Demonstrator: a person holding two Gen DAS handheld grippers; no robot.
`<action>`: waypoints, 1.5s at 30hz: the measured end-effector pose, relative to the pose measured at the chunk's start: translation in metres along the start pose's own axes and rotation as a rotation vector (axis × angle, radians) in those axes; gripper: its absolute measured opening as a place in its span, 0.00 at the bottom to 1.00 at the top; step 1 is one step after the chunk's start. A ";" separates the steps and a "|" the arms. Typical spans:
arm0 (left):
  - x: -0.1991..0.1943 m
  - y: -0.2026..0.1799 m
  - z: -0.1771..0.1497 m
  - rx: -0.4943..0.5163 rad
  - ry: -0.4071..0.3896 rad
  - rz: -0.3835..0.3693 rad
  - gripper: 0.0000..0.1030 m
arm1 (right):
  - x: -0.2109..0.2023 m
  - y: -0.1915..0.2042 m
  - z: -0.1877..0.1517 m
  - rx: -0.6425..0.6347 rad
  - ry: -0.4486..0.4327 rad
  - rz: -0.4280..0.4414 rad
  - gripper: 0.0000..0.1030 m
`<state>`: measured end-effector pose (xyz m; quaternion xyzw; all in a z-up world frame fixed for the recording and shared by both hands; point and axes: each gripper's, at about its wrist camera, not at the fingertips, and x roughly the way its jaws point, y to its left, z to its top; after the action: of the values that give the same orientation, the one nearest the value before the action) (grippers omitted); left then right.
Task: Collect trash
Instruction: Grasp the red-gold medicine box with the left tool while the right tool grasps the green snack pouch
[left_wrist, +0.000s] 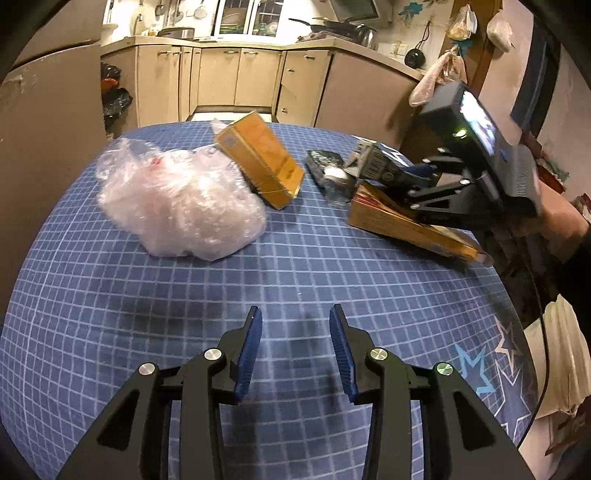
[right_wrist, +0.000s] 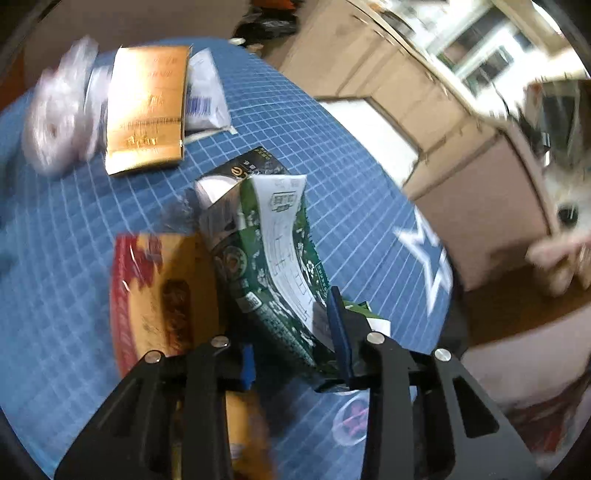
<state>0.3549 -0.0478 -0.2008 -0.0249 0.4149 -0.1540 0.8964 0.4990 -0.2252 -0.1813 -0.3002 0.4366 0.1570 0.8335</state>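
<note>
My right gripper (right_wrist: 295, 332) is shut on a crumpled green carton (right_wrist: 266, 258), also seen in the left wrist view (left_wrist: 373, 162), and holds it over the blue checked tablecloth (left_wrist: 295, 266). A red-and-yellow box (right_wrist: 159, 295) lies just left of it, also in the left wrist view (left_wrist: 406, 221). A gold box (left_wrist: 258, 158) and a clear plastic bag (left_wrist: 177, 206) lie further left. My left gripper (left_wrist: 295, 332) is open and empty above bare cloth. The right gripper (left_wrist: 417, 177) shows at the table's right.
A dark packet (left_wrist: 325, 162) and a white wrapper (right_wrist: 203, 96) lie among the boxes. The round table's edge (left_wrist: 532, 332) runs along the right. Kitchen cabinets (left_wrist: 236, 74) stand behind. Bags hang on the right wall (left_wrist: 436, 81).
</note>
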 end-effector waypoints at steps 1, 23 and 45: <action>-0.003 0.003 -0.002 -0.002 -0.002 0.002 0.40 | -0.007 0.001 -0.003 0.059 0.006 0.041 0.31; -0.093 -0.004 -0.040 0.092 -0.041 -0.112 0.62 | -0.178 0.039 -0.106 0.651 -0.356 0.321 0.15; -0.035 -0.108 -0.086 -0.073 0.151 0.115 0.84 | -0.221 0.069 -0.241 0.826 -0.463 0.259 0.16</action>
<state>0.2414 -0.1326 -0.2125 -0.0219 0.4876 -0.0883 0.8683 0.1841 -0.3254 -0.1308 0.1551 0.2994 0.1356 0.9316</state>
